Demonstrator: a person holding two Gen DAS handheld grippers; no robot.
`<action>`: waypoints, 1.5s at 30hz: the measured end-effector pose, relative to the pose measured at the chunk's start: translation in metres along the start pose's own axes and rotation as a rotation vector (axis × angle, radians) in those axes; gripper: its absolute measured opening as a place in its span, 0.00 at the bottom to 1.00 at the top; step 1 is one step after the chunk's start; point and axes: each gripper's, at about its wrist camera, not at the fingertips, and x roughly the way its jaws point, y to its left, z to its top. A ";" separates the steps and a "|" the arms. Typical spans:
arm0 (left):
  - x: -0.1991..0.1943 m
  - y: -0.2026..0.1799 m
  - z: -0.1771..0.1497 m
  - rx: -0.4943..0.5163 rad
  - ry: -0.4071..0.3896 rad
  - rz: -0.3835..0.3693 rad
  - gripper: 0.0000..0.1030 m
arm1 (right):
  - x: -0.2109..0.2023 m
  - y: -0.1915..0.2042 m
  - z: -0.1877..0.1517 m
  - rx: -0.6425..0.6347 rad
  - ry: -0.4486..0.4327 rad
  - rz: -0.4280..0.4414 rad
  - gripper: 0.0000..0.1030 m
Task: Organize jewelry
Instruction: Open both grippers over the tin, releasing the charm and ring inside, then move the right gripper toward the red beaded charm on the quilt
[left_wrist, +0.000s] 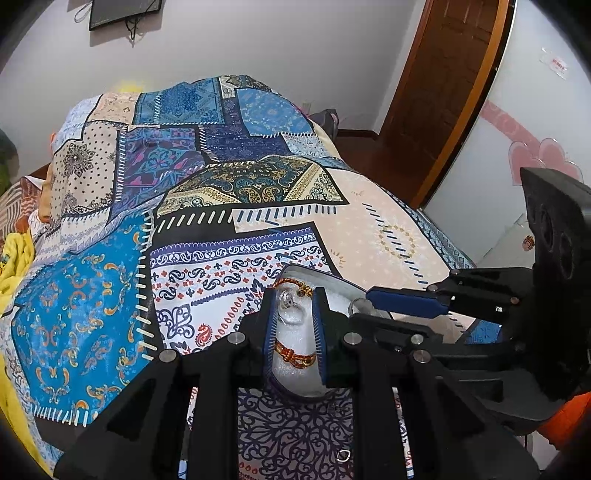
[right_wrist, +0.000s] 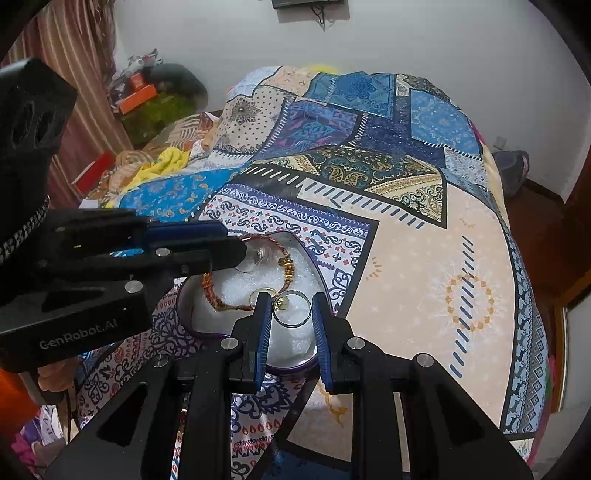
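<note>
A heart-shaped box (left_wrist: 321, 275) (right_wrist: 184, 295) with a purple rim and white foam lining lies on the bed. Inside it rests a red-gold bracelet (left_wrist: 295, 356) (right_wrist: 218, 295) with gold beads, and beside that a thin gold ring (right_wrist: 258, 293). My left gripper (left_wrist: 295, 295) (right_wrist: 236, 242) hangs over the box, shut on a clear glass ring (left_wrist: 286, 301) (right_wrist: 258, 254). My right gripper (right_wrist: 290, 299) (left_wrist: 362, 306) comes in from the other side, its pads closed on a silver ring (right_wrist: 291, 325) just above the foam.
A patchwork bedspread (left_wrist: 258, 192) (right_wrist: 424, 258) covers the whole bed. Yellow cloth (right_wrist: 170, 162) and piled clutter lie at its far left. A wooden door (left_wrist: 443, 92) stands past the bed's right edge.
</note>
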 end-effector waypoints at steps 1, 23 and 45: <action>-0.001 0.000 0.001 -0.002 -0.003 0.000 0.17 | 0.001 0.000 0.000 0.000 0.003 -0.002 0.20; -0.071 -0.017 -0.014 0.047 -0.066 0.100 0.18 | -0.058 0.023 -0.004 -0.019 -0.081 -0.009 0.22; -0.120 -0.012 -0.067 0.073 -0.009 0.236 0.55 | -0.108 0.052 -0.029 -0.061 -0.159 -0.081 0.45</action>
